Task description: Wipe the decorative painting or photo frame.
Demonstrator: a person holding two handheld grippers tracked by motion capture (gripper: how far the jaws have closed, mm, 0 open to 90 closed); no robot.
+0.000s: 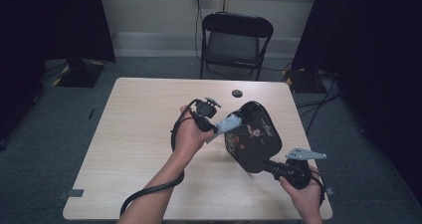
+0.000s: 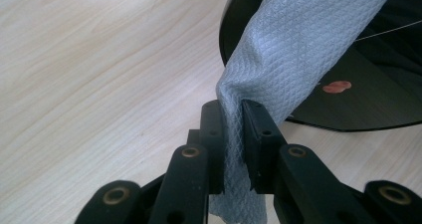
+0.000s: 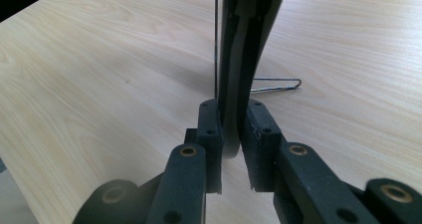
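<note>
Two claws, high view: each is held in one of the person's hands above a pale wooden desk [image 1: 134,134].
Left claw [image 1: 219,129], high view: it is seen near the desk's middle, clamped on a grey cloth [image 1: 230,124] that is pressed against the upper left face of a black tray [image 1: 251,142].
Black tray, high view: it is held tilted above the right half of the desk, and its glossy face bears a small painted motif.
Right claw [image 1: 268,166], high view: it is closed on the tray's lower edge, with the right hand [image 1: 303,194] near the desk's front right corner.
Surroundings, high view: a small dark disc [image 1: 237,93] lies on the desk near the far edge, and a black folding chair [image 1: 234,42] stands beyond it.
Left claw [image 2: 231,119], left gripper view: the jaws are shut on the grey cloth [image 2: 293,50], whose quilted weave rises between them and lies against the black tray [image 2: 378,94]; a red mark is seen on the tray's surface.
Right claw [image 3: 231,122], right gripper view: the jaws are clamped on the thin edge of the black tray [image 3: 244,45], which stands upright between them above the desk [image 3: 99,84].
Wire loop [image 3: 278,86], right gripper view: a thin metal loop is seen just behind the tray, low over the desk.
</note>
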